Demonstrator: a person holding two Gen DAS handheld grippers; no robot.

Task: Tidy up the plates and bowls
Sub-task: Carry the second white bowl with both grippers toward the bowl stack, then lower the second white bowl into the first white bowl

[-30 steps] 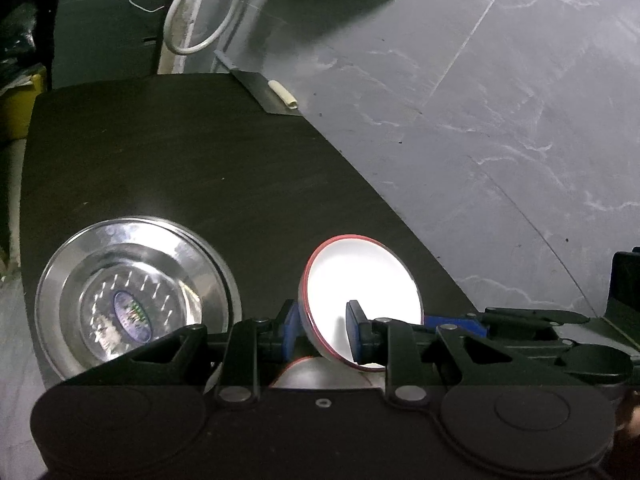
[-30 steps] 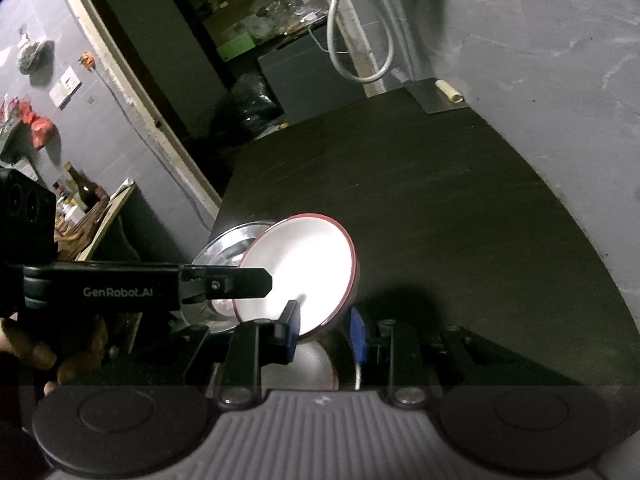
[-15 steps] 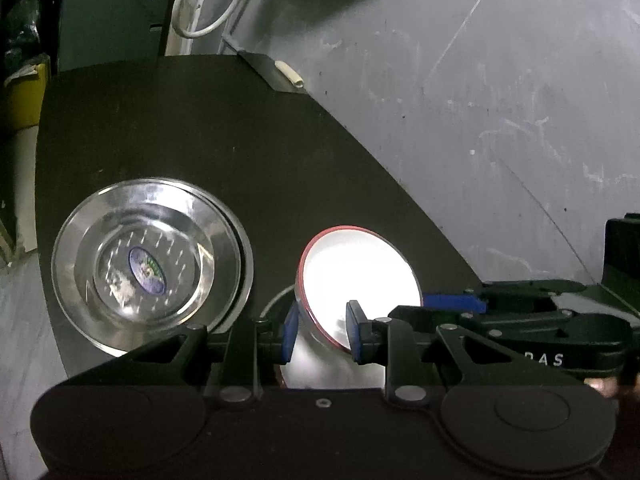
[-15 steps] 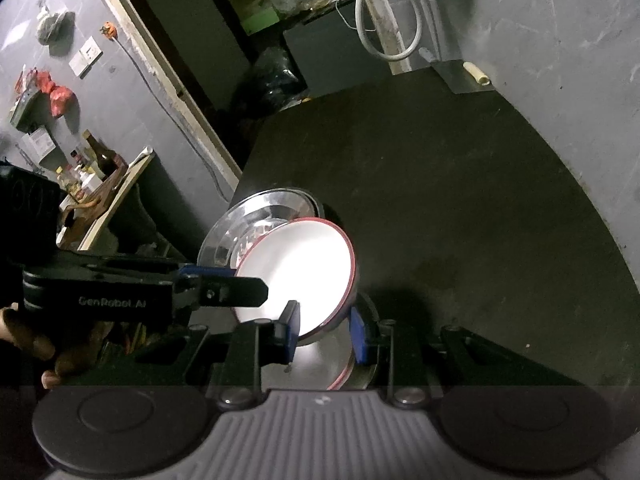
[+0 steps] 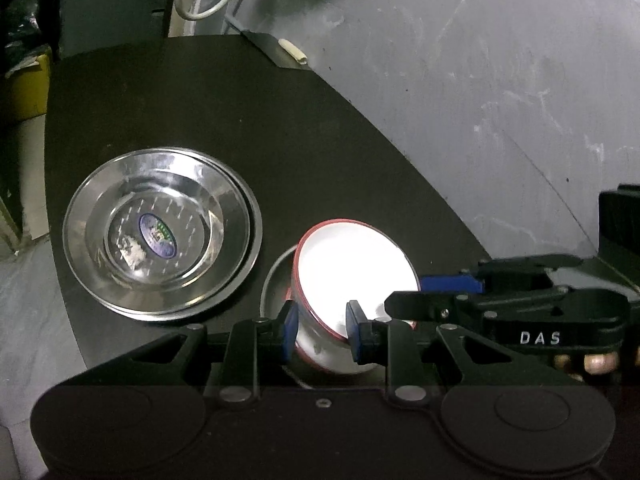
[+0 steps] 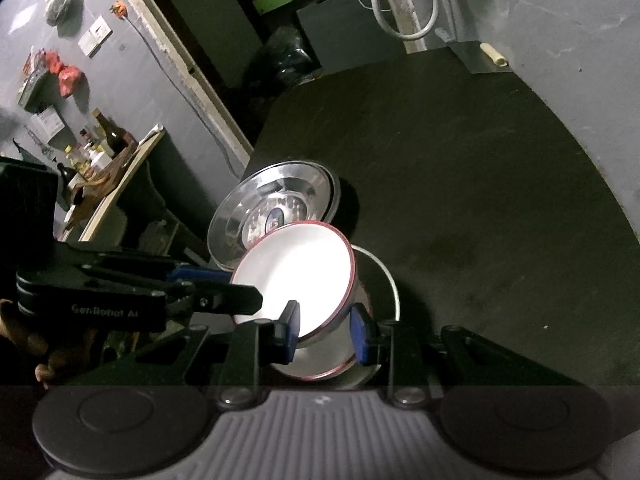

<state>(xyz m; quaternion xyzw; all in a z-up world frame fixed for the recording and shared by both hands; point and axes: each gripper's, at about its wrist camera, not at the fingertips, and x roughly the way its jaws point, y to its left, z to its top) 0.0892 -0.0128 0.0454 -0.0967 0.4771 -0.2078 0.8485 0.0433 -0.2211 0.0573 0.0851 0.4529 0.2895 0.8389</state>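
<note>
Tongs (image 5: 322, 330) (image 6: 326, 330) both pinch the white bowl's (image 5: 356, 264) rim, bare tabletop (image 5: 224, 112) beyond.

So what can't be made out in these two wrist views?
- Bottom of the red-rimmed white bowl: both views, hidden by the gripper bodies, so its seating on the dish below is unclear.
- That lower dish: only a rim arc shows.
- White bowl's interior: overexposed.
- Label in the steel plates: too small to read.
- Person's hand: dark, behind the left gripper.
</note>
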